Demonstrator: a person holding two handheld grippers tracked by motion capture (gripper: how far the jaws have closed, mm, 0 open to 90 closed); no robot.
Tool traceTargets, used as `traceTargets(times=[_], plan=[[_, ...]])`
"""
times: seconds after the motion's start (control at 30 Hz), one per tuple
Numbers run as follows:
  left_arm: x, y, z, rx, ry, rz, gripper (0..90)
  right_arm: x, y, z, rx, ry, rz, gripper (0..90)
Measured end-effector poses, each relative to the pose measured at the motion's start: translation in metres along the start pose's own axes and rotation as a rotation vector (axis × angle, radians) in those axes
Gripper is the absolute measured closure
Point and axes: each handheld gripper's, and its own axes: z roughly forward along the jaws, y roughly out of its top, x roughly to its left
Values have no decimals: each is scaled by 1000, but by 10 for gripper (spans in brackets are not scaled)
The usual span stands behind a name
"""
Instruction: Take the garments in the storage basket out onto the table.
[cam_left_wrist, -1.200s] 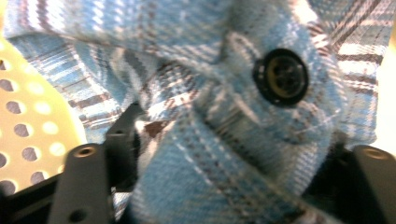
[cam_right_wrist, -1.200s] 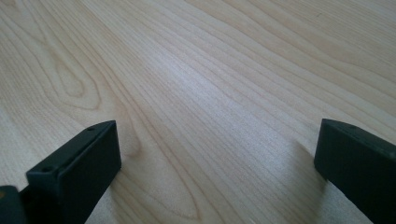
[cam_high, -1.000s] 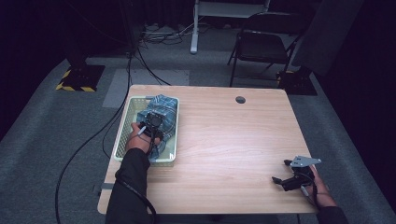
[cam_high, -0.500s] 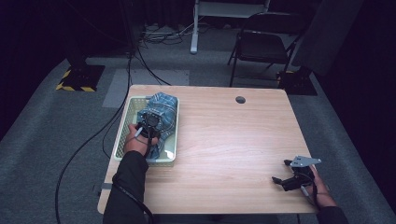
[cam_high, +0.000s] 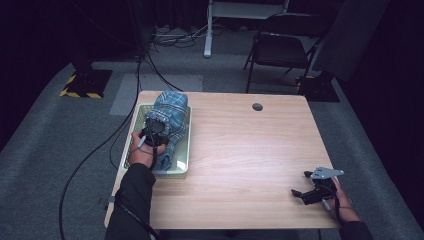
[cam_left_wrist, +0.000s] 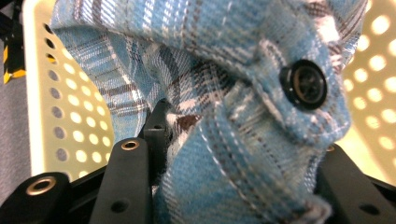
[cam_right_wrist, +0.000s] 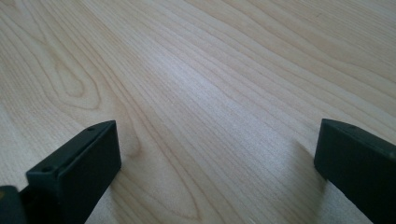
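Shirt (cam_high: 167, 120), blue plaid, heaped in pale green perforated basket (cam_high: 131, 145) at far left of wooden table (cam_high: 240, 150); cloth mounded above the rim and trailing toward the near end. Left gripper (cam_high: 155, 131) sunk into the top of the heap, clenched on a fold, with left hand (cam_high: 141, 152) behind it over the basket's near wall. Judged a lift-out grip, taken high on the bundle to let the remainder hang free and clear the rim. Right gripper (cam_high: 306, 192) parked at the near right corner, well apart from the basket. Kept out of the way there, probably in wait for a second hold on the cloth after the lift.

Left gripper view next. Plaid flannel pressed between both black jaws, a thick fold pinched tight, no gap visible on either side. Dark button (cam_left_wrist: 303, 85) just above and right of the pinch, on what looks like a placket or cuff edge. Possibly a seam picked on purpose, thicker than single cloth and less prone to slipping. Basket wall with round holes at left and right behind the fabric, hence garment not yet clear of the basket.

Right gripper view last. Jaws spread wide, nothing between them but bare wood grain, tips low over the tabletop. Released and idle, held low and level, most likely for rest and a short reach toward the middle of the table
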Motion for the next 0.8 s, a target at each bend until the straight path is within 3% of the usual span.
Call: traceTargets(times=[0.23, 0.8], plan=[[-1, 0, -13, -52, -8, -3, 534, 0, 0, 0, 0, 0, 0, 5], [-7, 1, -34, -122, -30, 9, 530, 0, 0, 0, 0, 0, 0, 5]])
